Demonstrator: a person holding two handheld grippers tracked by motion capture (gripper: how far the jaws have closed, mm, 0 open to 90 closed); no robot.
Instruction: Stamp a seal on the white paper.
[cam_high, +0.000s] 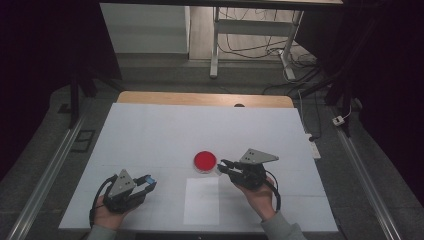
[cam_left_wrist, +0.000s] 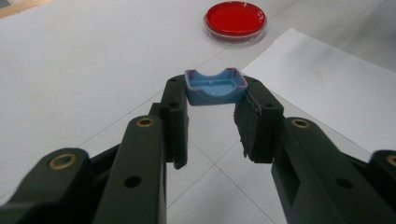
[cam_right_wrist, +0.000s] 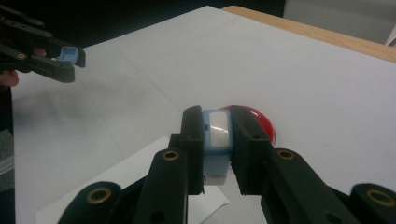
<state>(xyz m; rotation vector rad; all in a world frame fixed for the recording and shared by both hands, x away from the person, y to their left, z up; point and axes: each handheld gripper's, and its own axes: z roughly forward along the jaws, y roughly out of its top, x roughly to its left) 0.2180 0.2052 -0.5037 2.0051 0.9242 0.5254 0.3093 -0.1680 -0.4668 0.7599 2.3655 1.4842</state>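
Black jaws of the left gripper (cam_left_wrist: 215, 95) were clamped on a small blue cap (cam_left_wrist: 215, 87), held by its two sides with the hollow side turned up. The right gripper (cam_right_wrist: 217, 135) was closed on a blue block (cam_right_wrist: 217, 140) with a pale face — what it was exactly, I could not tell. Just behind its tips lay a red dish (cam_right_wrist: 264, 122), flat on the white table (cam_right_wrist: 303, 79).

From above, both hands rested low near the front edge of the table. The left hand (cam_high: 107, 212) held its gripper (cam_high: 148, 181) pointing to the right, well apart from the dish (cam_high: 205, 161). The right hand (cam_high: 260, 197) held its gripper (cam_high: 223, 166) pointing to the left, its tips just beside the dish. A white sheet (cam_high: 201, 200) lay between the two hands.

It seemed that the two blue pieces were already picked up and not yet joined. The next move — as I judged — called for bringing the cap and the block together over the sheet, with the hollow side of the cap lined up with the block, and without touching the dish.
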